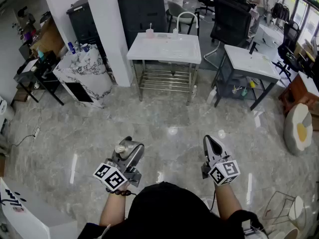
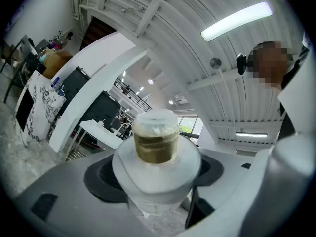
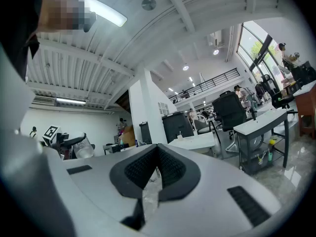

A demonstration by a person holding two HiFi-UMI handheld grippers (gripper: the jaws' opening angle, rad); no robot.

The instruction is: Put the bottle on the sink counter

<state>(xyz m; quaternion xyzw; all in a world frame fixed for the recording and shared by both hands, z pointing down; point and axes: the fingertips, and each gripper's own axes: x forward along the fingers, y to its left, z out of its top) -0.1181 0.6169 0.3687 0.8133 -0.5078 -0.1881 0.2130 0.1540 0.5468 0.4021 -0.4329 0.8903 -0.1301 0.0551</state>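
Marble-patterned cabinet (image 1: 83,69): upper left of the head view, with small bottles on its top.
Left gripper (image 1: 127,148): lower left of centre in the head view, held level over the grey stone floor (image 1: 169,114); its marker cube sits nearest the person.
Left claw: pinching the bottle (image 2: 155,147), one jaw pressed against each side of its body.
Bottle: clamped in the left claw and carried above the floor, well apart from any counter. In the left gripper view it fills the centre, a pale translucent body with a brownish neck and a frosted cap, the cap pointing away from the camera.
Sink counter (image 1: 147,55): upper centre of the head view, a white top with a basin, standing on a metal frame with a slatted shelf (image 1: 164,78) beneath. A pink cup (image 1: 150,33) stands at its far left corner.
Right gripper (image 1: 211,141): lower right of centre in the head view, held level and about even with the left one.
Right claw: pressed together at the tips with nothing between the pads; a sliver of floor shows through the slit lower down.
Second sink table (image 1: 249,61): upper right, white top on a dark frame, items on its lower shelf.
Office chair (image 1: 232,20): black, behind and between the two white counters.
Round cushion (image 1: 299,128): right edge, white with a yellow centre.
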